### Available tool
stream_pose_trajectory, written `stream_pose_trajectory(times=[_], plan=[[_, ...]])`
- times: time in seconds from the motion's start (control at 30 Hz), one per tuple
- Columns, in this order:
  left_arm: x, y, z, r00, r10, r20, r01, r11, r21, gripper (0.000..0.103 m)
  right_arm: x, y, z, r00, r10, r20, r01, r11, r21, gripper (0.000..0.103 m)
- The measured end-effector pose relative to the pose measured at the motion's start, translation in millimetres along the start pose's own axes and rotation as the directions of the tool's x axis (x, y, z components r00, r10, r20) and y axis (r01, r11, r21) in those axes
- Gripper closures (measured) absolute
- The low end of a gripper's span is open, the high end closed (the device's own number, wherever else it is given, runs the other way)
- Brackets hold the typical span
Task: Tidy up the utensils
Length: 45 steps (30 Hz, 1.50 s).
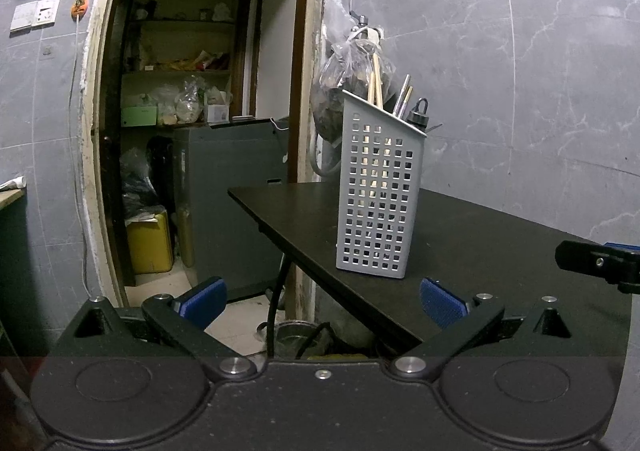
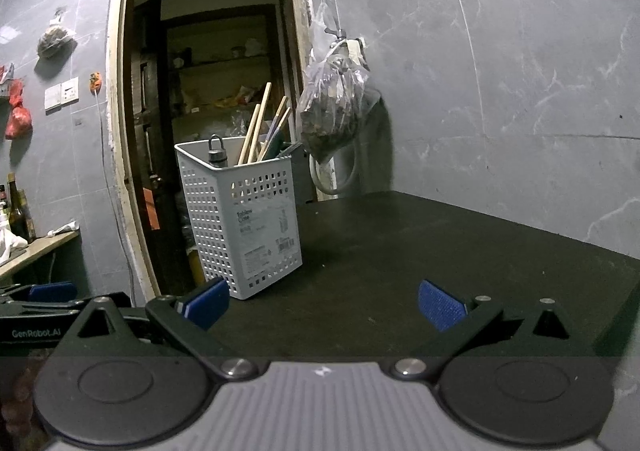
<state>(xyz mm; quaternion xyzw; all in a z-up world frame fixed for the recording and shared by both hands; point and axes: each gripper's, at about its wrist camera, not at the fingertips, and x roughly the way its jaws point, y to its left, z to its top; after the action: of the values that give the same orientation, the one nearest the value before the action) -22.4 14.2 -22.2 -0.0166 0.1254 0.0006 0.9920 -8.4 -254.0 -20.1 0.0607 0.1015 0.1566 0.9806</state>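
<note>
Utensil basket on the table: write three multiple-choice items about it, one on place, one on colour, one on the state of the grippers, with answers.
1. Where does the basket stand?
A. table's middle
B. near the table's edge by the doorway
C. floor

2. Its colour?
A. red
B. black
C. light grey

3. The left gripper and right gripper are:
A. both open, empty
B. both shut on chopsticks
C. one holding the basket

Answers: B, the basket sits by the edge facing the doorway; C, its perforated walls are pale grey; A, blue fingers are spread with nothing between.

Utensils (image 2: 260, 127) in basket (image 2: 244, 227), on table (image 2: 440, 251).
</note>
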Motion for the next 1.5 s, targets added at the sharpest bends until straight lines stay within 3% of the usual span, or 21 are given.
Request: stream_pose_trajectory(times=[1.5], plan=[[7.4,-1.9,-3.8,1.0,-0.017,-0.015,0.017,1.0,0.009,0.001,5.3,-3.0,-4.0,1.0,-0.001,-0.021,0.001,1.0,0.014,0.0]])
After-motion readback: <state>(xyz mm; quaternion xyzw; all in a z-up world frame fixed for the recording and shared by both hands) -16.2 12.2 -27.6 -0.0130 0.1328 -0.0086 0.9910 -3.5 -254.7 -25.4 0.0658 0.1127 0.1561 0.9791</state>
